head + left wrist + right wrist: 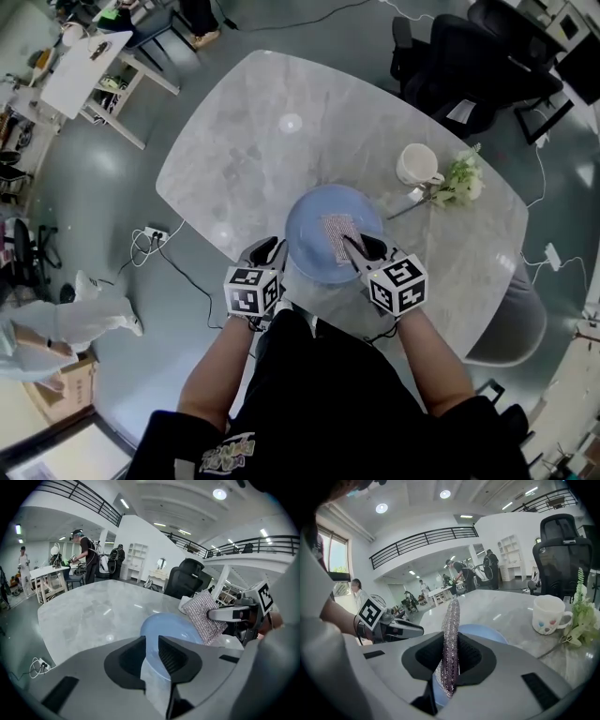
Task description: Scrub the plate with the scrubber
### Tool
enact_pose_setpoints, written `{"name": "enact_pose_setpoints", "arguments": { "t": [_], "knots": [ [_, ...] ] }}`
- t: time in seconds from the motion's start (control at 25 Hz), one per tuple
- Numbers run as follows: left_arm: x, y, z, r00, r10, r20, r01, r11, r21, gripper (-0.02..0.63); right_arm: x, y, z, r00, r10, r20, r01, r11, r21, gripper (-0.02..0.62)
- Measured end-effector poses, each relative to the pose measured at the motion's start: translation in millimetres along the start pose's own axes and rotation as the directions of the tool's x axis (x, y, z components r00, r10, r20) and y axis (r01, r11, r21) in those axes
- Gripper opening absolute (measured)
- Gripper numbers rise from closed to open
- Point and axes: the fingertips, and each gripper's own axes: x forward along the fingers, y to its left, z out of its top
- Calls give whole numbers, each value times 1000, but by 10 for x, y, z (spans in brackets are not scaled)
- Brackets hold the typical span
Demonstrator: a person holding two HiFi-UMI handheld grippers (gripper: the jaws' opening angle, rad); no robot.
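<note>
Right tool (359, 247) is clamping scrubber (336, 232) edge-on | plate (305, 234) is lying just below scrubber | left tool (269, 249) is gripping plate's near rim | right tool is nearer centre.

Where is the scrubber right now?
In the head view the scrubber is clamped in the right gripper, over the middle of the blue plate. The white mug stands farther to its right.

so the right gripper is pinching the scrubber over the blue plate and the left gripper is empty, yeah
Not quite: the left gripper is not empty. The left gripper view shows its jaws closed on the near rim of the blue plate. The rest holds: the right gripper pinches the scrubber over the plate.
</note>
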Motion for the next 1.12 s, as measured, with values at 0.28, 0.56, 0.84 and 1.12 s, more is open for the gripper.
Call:
{"name": "enact_pose_setpoints", "arguments": {
  "t": [0.28,0.56,0.84,1.12],
  "knots": [
    [359,181,2,997,22,-80,-18,999,48,103,216,-48,-38,996,-14,-88,5,995,-99,74],
    [741,275,-1,989,-18,-147,32,995,98,103,488,-139,-112,982,-52,-182,22,987,-162,74],
    [1000,277,-57,970,-73,-230,104,986,128,95,815,-94,-194,948,-66,-310,-14,969,-247,74],
    [1135,243,-28,958,-105,-267,131,988,81,51,1154,-117,-235,893,-79,-442,-96,928,-359,74]
  ]
}}
